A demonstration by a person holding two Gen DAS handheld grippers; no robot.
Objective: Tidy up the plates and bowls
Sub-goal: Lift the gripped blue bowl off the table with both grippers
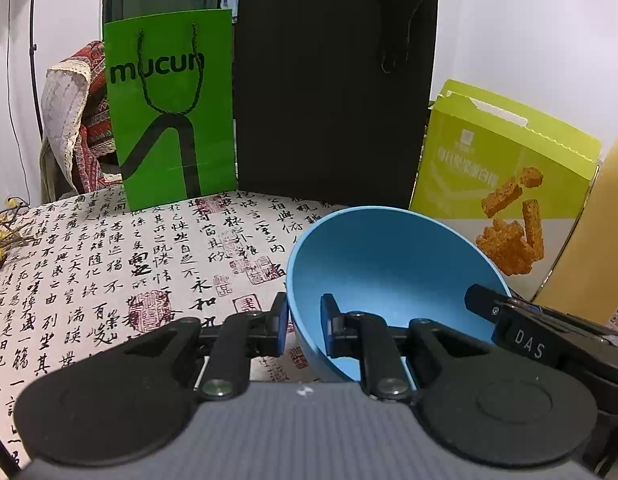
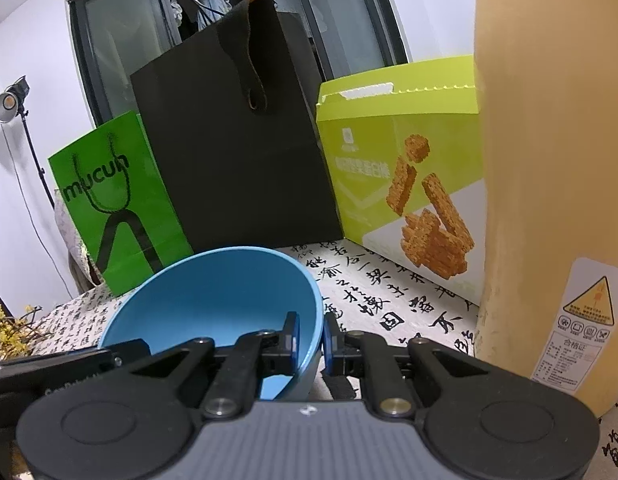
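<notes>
- Left of the blue bowl, your left claw is clenched on the bowl's near-left rim, one pad outside the wall and one inside.
- The blue bowl sits tilted over the calligraphy-print desk, in front of the black bag.
- Right of the bowl's centre, your right claw is clenched on the opposite rim, just left of the yellow snack box.

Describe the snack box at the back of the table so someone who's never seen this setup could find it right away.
Start at the tall black paper bag standing at the back of the calligraphy-print tablecloth. Directly to its right stands the snack box, between the bag and a tall tan container. It alone is yellow-green with pictured brown crispy sticks.
</notes>
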